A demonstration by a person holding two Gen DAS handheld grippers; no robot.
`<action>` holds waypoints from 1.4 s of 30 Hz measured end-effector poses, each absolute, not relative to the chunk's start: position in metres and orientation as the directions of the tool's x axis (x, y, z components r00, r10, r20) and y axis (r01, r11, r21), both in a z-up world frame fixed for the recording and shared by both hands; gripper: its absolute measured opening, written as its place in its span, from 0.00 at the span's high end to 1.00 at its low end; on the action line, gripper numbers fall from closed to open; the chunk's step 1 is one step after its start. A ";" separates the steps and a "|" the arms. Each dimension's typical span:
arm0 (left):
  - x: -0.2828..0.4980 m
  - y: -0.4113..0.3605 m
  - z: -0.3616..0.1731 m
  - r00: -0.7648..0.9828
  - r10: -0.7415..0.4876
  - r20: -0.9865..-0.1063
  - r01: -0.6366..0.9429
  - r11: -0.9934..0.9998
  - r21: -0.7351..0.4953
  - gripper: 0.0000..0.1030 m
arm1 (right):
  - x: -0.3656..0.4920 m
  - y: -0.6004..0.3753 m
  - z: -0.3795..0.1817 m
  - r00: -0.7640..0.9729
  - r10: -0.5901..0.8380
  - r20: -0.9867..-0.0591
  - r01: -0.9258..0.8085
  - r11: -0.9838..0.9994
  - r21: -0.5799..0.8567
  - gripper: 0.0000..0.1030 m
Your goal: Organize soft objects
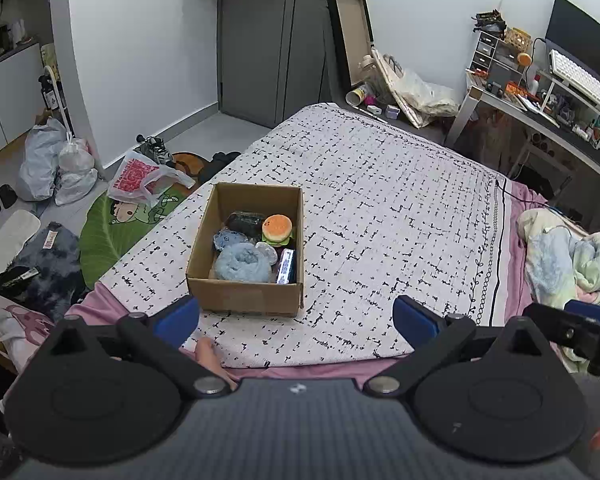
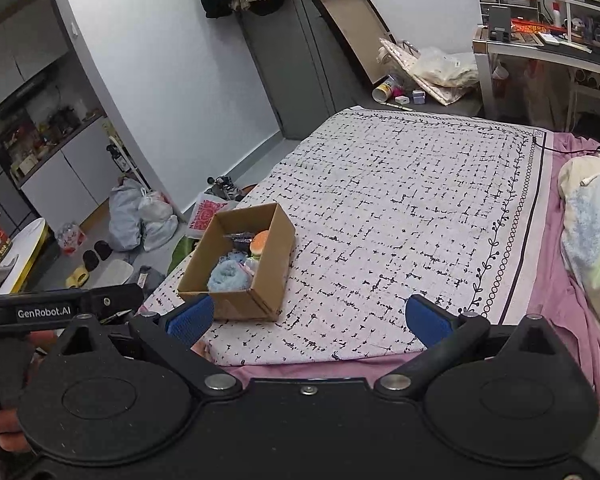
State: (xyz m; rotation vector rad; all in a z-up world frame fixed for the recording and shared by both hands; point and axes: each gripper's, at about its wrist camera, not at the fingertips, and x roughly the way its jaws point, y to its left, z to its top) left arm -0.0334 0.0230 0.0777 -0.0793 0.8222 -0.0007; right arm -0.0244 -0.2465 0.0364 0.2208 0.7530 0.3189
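Both tools spread wide, empty: left tool [image 1: 296,320], right tool [image 2: 310,318]. Cardboard box [image 1: 244,296] w/ burger plush [image 1: 277,229] & blue plush [image 1: 242,267] sits centre-left on bed [image 1: 380,200].

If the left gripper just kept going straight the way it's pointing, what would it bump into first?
Probably the bed cover, just right of the cardboard box. The open left gripper points down at bare patterned fabric; the box sits slightly left of that line, though depth is hard to judge.

Beyond my bed's patterned white blanket [image 1: 380,208], a grey door [image 1: 268,40] stood shut; plastic bags [image 1: 56,168] littered the floor, a keyboard [image 1: 582,82] topped the table.
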 end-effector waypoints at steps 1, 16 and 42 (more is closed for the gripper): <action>-0.034 0.023 0.077 0.681 -0.031 -0.732 -0.030 0.997 -0.069 0.01 | -0.025 -0.246 0.036 0.685 0.360 -0.634 -0.203 0.929 0.308 0.00; -0.041 0.026 0.079 0.690 -0.033 -0.723 -0.029 0.997 -0.073 0.01 | -0.032 -0.242 0.040 0.698 0.345 -0.627 -0.199 0.935 0.292 0.00; -0.052 0.016 0.083 0.698 -0.032 -0.715 -0.015 0.998 -0.059 0.01 | -0.041 -0.246 0.041 0.710 0.346 -0.613 -0.192 0.933 0.303 0.00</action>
